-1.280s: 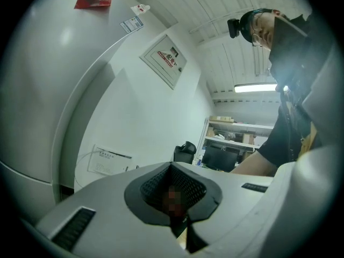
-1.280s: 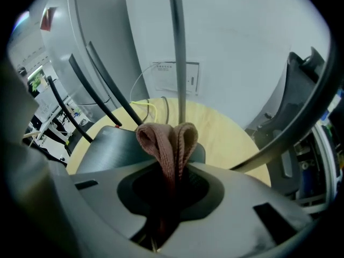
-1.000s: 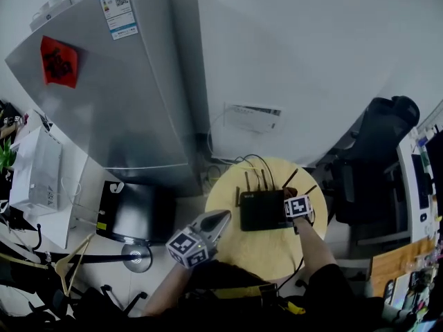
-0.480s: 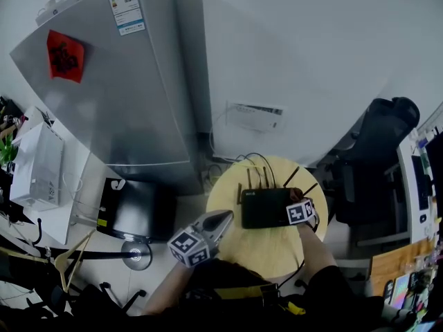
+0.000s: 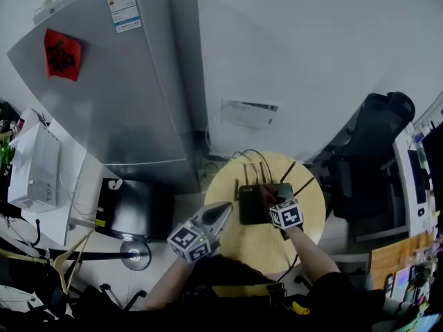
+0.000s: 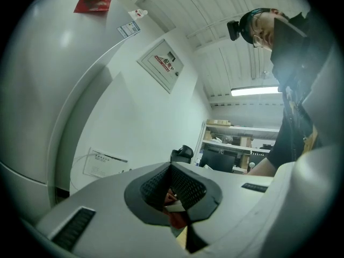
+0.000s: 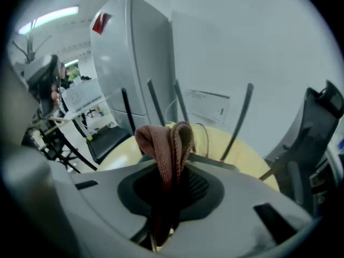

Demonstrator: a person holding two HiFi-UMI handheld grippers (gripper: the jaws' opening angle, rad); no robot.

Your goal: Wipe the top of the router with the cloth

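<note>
Right gripper (image 5: 277,200), jaws pinching the cloth (image 7: 167,144), sits over the router (image 5: 250,206), its long axis crosswise beneath them; left gripper (image 5: 223,213), jaws pressed together, stands off beside.

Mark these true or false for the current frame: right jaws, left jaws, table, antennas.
1. The right gripper has its jaws shut on the cloth. True.
2. The router sits on a square white table. False: the table is round and yellowish.
3. The left gripper grips the router. False: it is to the left of the router, jaws together on nothing.
4. The router's antennas stand upward. True.
5. The cloth lies flat on the floor. False: it is bunched between the right gripper's jaws, over the router.
</note>
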